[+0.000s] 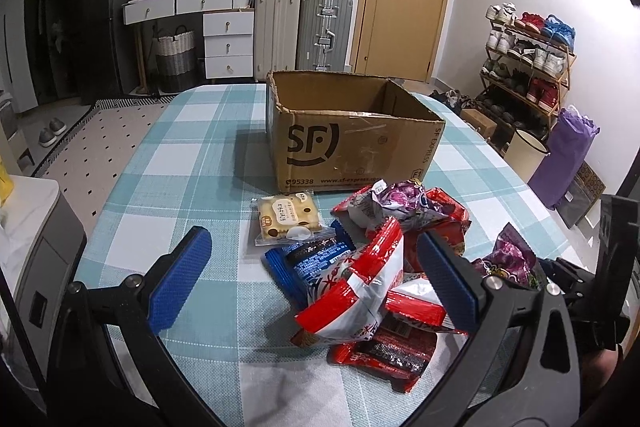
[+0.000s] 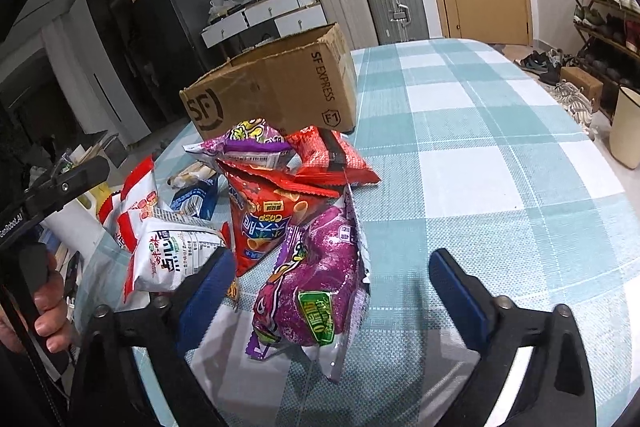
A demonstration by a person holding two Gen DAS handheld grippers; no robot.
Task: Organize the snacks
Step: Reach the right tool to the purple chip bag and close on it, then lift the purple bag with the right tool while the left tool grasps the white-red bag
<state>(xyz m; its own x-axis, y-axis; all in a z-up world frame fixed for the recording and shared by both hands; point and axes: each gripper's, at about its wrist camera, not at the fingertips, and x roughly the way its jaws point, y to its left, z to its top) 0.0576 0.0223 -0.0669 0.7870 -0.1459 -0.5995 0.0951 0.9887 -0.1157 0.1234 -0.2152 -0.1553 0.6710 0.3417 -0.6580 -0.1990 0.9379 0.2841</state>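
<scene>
Snack pile (image 1: 384,267) on checked worktop (image 1: 180,163), just in front of open SF box (image 1: 352,147). Left hand-held gripper (image 1: 316,279) released, wide over red-white bag (image 1: 360,291). Right hand-held gripper (image 2: 332,291) released, straddling purple bag (image 2: 316,283), pads clear of it. Cookie pack (image 1: 290,221) flat beside pile.

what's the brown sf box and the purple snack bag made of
Brown SF box: corrugated cardboard by the look, matte, with ragged torn top edges and tape scars on its front.
Purple snack bag: looks like thin glossy plastic film, crinkled, catching glare, with a clear sealed edge. Whether it is foil-lined cannot be told.
</scene>
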